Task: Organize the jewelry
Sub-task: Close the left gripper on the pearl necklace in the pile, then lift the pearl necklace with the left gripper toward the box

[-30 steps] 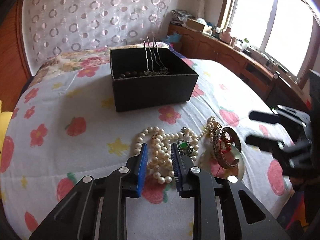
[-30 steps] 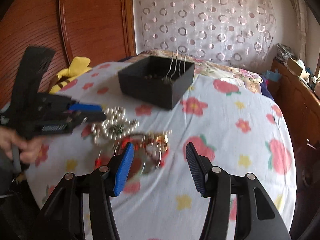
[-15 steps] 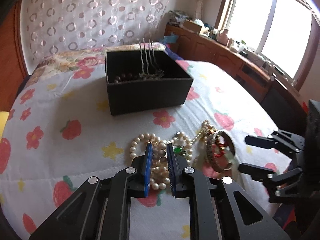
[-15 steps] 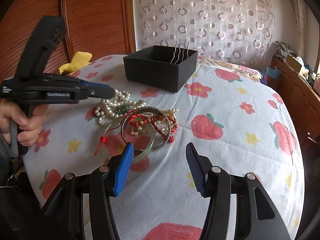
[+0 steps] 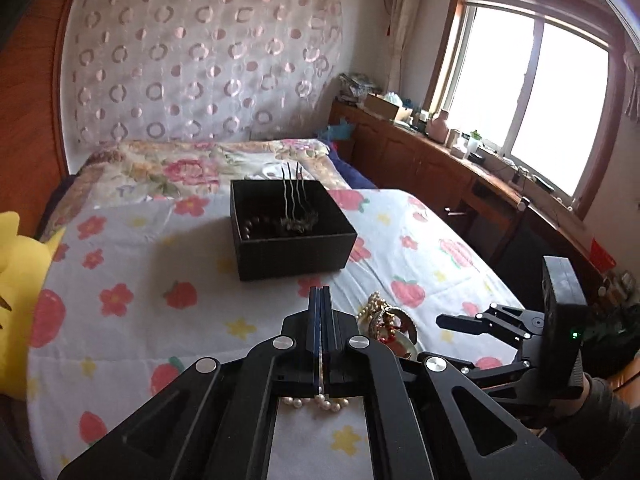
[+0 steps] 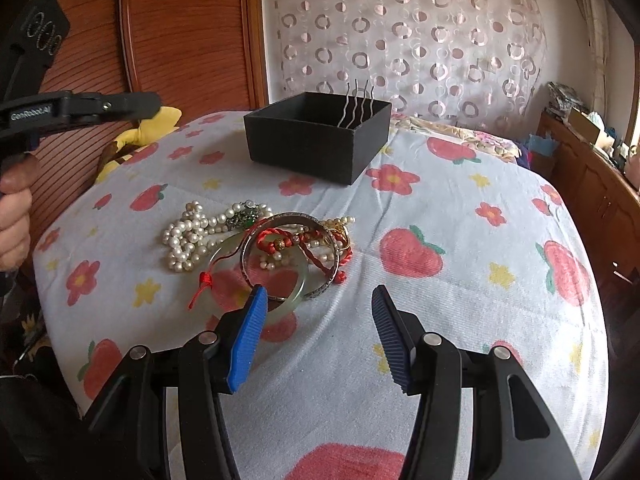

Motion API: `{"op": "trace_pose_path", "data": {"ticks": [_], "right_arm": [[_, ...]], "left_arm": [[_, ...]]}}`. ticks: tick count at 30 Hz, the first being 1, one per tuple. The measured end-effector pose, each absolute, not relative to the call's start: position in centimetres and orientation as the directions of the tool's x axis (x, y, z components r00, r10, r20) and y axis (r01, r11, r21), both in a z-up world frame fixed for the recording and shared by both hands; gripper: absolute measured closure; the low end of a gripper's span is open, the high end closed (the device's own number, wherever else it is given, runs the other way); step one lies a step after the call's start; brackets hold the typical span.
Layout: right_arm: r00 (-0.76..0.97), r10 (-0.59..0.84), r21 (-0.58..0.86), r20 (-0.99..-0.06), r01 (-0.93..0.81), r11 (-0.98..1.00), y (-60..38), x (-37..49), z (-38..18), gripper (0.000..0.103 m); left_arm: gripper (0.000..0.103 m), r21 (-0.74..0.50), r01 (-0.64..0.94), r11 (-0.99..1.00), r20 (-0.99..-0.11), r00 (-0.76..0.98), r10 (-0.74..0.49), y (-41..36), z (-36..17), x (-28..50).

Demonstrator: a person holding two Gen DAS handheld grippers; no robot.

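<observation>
Two grippers in view. Left gripper (image 5: pixel 321 292): pads pressed flat together, having just finished closing. Nothing shows between them. From the right wrist camera it hangs raised at upper left, above the bed and well apart from the jewelry, with nothing dangling from its tip. A hand (image 6: pixel 14 216) holds its handle.

Right gripper (image 6: pixel 319 294): jaws parted and empty, over the bedspread (image 6: pixel 460 320). Its left blue pad sits just at the near edge of the pile and overlaps the jade bangle (image 6: pixel 296 294) in the picture. Whether it touches, I cannot tell.

Jewelry lies in one heap on the bedspread, near the front edge:
- pearl necklace (image 6: pixel 188 240), bunched on the left side;
- jade bangle, flat, nearest the right gripper;
- silver bangle (image 6: pixel 328 280), lying partly on the jade one;
- red cord (image 6: pixel 276 236), tangled across both.

Beyond the heap, apart from it, stands an open black box (image 6: pixel 308 148). A metal hair comb (image 6: pixel 356 104) is inside, its wavy prongs rising above the rim. Dark beads (image 5: pixel 256 226) lie on the box floor.

A yellow plush toy (image 6: pixel 160 128) sits at the bed's left edge.
</observation>
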State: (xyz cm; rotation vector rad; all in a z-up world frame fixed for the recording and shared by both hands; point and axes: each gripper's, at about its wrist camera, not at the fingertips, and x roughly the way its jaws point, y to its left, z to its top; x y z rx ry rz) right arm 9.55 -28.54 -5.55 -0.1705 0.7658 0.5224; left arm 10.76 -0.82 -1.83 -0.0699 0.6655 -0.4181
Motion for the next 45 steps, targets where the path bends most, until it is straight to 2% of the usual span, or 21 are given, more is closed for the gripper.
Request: {"op": "trace_pose_path", "data": {"ticks": [5,10,13,15,21,28,30,34,41,45], "right_arm": [[0.602,0.387,0.039,-0.698,-0.508,0.860,-28.6,9.6,-5.6,0.045],[0.602,0.387,0.037,-0.698,-0.509,0.860,-28.5,9.5,-5.6,0.045],[0.603,0.388,0.038,-0.697,-0.510,0.860,-28.5,9.5,-5.5,0.045],[0.602,0.389,0.039,-0.697,-0.510,0.859,-28.6,9.5,-5.6,0.045],[0.602,0.389,0.039,-0.697,-0.511,0.859,-28.6,9.5,-5.6,0.045],[0.601,0.392,0.040,-0.696,-0.513,0.858,-28.5,9.5,-5.6,0.045],[0.602,0.392,0.040,-0.696,-0.513,0.858,-28.5,9.5,-5.6,0.045],[0.601,0.395,0.043,-0.695,-0.513,0.857,-28.3,9.6,-5.6,0.045],[0.601,0.393,0.040,-0.696,-0.514,0.857,-28.3,9.6,-5.6,0.045],[0.605,0.390,0.038,-0.694,-0.511,0.859,-28.1,9.6,-5.5,0.045]], "left_arm": [[0.103,-0.176,0.351,0.920,-0.624,0.683,-0.380,-1.0,-3.1,11.0],[0.103,-0.151,0.350,0.925,-0.709,0.613,-0.348,-1.0,-6.6,11.4],[0.095,-0.092,0.345,0.934,-0.735,0.610,-0.297,-1.5,-8.0,11.7],[0.087,-0.081,0.352,0.932,-0.750,0.594,-0.290,-1.7,-8.8,12.4],[0.078,-0.089,0.367,0.926,-0.781,0.551,-0.294,-1.8,-10.1,14.4],[0.079,-0.152,0.403,0.902,-0.774,0.519,-0.362,-1.9,-10.5,16.0],[0.088,-0.169,0.416,0.894,-0.770,0.511,-0.383,-2.2,-10.5,16.1],[0.097,-0.163,0.414,0.896,-0.756,0.531,-0.383,-2.4,-10.1,15.9],[0.097,-0.131,0.394,0.910,-0.708,0.605,-0.364,-1.8,-6.9,14.0],[0.097,-0.140,0.389,0.911,-0.652,0.656,-0.380,-1.3,-4.1,12.7]]}}
